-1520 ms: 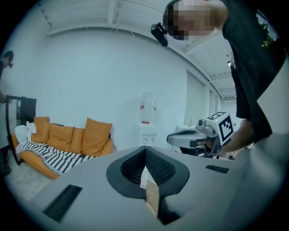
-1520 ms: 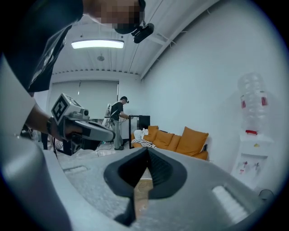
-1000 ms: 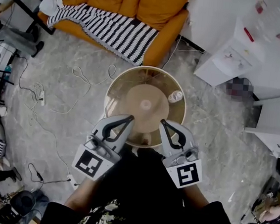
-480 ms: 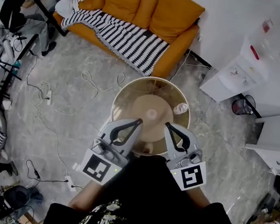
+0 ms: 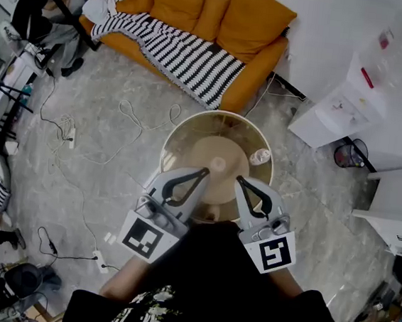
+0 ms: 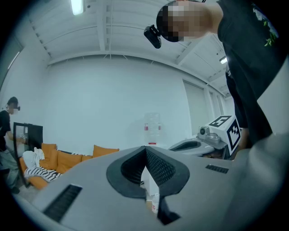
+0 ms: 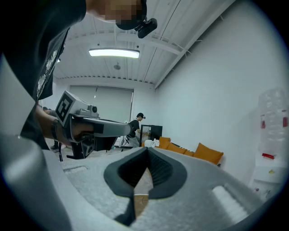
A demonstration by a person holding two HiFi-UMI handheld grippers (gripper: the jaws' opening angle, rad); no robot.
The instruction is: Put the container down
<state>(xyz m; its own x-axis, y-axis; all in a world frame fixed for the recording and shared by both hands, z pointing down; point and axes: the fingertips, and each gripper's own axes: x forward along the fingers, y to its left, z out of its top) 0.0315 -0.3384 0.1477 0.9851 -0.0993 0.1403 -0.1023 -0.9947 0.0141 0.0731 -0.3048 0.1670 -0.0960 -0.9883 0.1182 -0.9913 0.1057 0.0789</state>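
A small clear container (image 5: 260, 156) stands on the right part of the round glass-topped table (image 5: 182, 137) in the head view. Both grippers hover over the table's near edge, side by side, each with its jaws together and nothing between them. My left gripper (image 5: 204, 171) points at the table's middle. My right gripper (image 5: 239, 180) is a little left of and nearer than the container, apart from it. In the left gripper view the left gripper (image 6: 145, 149) is shut, with the other gripper's marker cube (image 6: 228, 131) at the right. In the right gripper view the right gripper (image 7: 147, 149) is shut too.
An orange sofa (image 5: 231, 13) with a striped blanket (image 5: 187, 55) stands beyond the table. Cables (image 5: 120, 112) trail over the stone floor at the left. White cabinets (image 5: 342, 111) and a black bin (image 5: 348, 152) stand at the right. A person (image 5: 31, 10) is at the far left.
The head view has shifted, so the table and sofa sit slightly lower and further right. Both grippers stay shut over the table's near edge, and the container has not moved on the table.
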